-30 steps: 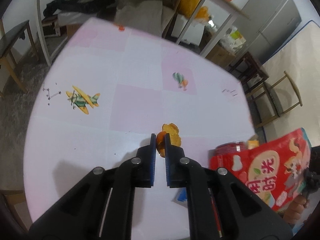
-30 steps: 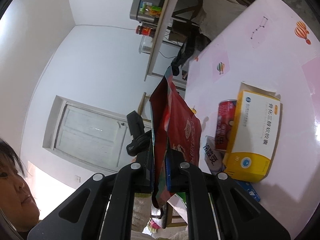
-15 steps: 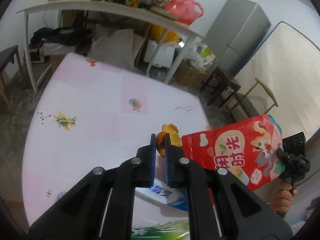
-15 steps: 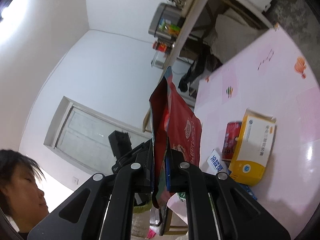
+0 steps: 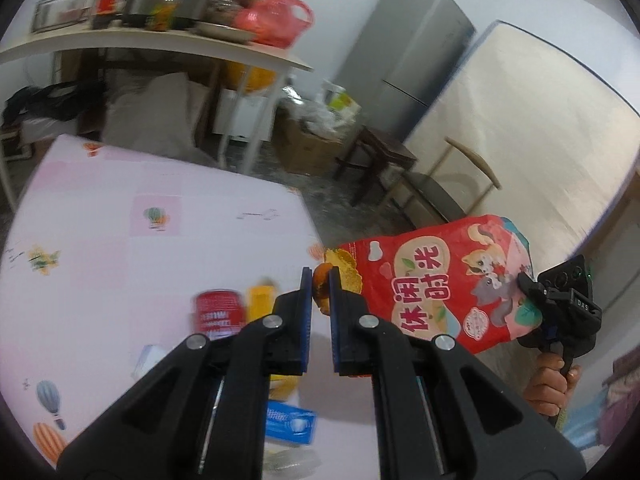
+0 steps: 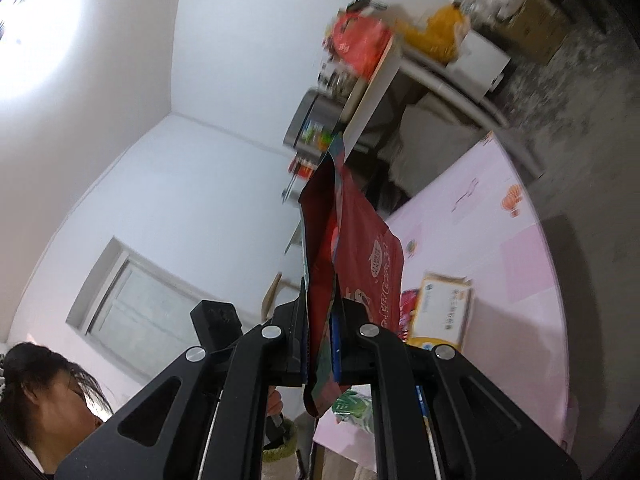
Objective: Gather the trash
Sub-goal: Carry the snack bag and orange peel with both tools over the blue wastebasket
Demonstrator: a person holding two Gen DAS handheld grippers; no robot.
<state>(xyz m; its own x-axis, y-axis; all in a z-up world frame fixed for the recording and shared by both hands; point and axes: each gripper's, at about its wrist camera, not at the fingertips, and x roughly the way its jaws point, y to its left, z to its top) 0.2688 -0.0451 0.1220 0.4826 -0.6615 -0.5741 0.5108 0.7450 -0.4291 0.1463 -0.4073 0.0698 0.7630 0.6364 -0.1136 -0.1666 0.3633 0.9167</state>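
My left gripper [image 5: 320, 280] is shut on an orange peel [image 5: 322, 286] and holds it in the air, right at the open mouth of a red snack bag [image 5: 436, 280]. My right gripper [image 6: 320, 312] is shut on that red snack bag [image 6: 352, 248] and holds it up beside the table edge. The right gripper also shows in the left wrist view [image 5: 560, 304], clamped on the bag's far end.
The pink table [image 5: 100, 220] carries a red can [image 5: 216, 312], a yellow box [image 6: 440, 308], a blue packet [image 5: 290, 420] and a green wrapper [image 6: 356, 408]. A chair [image 5: 436, 192], a fridge [image 5: 404, 56] and a cluttered shelf [image 5: 160, 40] stand behind.
My left gripper has lifted the orange peel off the table and moved it right to the bag's mouth. The right gripper has raised the bag higher beside the table.
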